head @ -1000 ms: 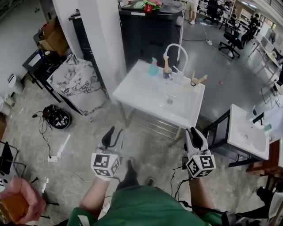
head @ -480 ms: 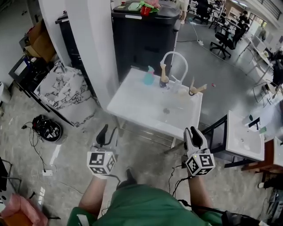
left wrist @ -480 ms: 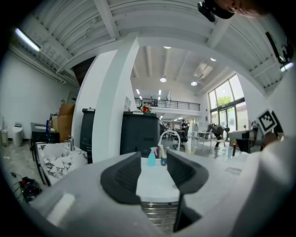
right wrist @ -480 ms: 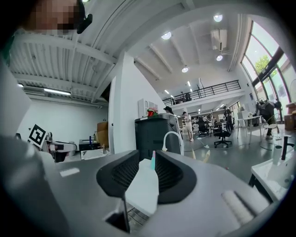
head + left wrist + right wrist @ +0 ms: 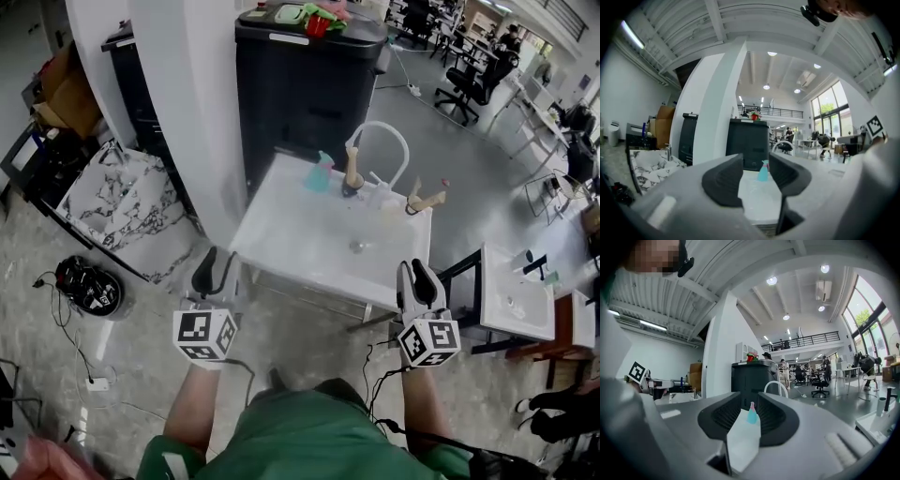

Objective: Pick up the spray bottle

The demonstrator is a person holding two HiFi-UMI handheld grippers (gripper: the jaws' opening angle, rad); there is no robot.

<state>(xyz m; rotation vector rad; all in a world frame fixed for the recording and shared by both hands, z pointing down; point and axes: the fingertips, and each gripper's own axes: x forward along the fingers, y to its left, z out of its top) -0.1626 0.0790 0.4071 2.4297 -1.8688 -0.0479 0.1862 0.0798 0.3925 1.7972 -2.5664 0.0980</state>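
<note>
Facing both grippers: a white sink table (image 5: 300,239), ahead of the jaws and untouched
Left gripper (image 5: 217,274): held level in the person's left hand, its dark jaws standing apart with nothing between them, marker cube on the end nearest the person
Right gripper (image 5: 419,281): held level in the right hand, jaws likewise parted and empty, tips close to the table's near right corner but clear of it
Spray bottle (image 5: 322,172): teal, upright near the far edge of the table, well beyond both grippers; it stands ahead and to the right of the left one and ahead and to the left of the right one, and in each gripper view it shows small through the gap between the jaws
White arched faucet (image 5: 386,141): at the far edge too, just right of the bottle, nearer the right gripper's line than the left's
Black cabinet (image 5: 309,80): behind the table, farther from the grippers than the bottle, with red and green things on its top
Marbled slab (image 5: 122,202): leaning well off to the left of the left gripper
Second white sink (image 5: 511,302): off to the right of the right gripper, apart from it
</note>
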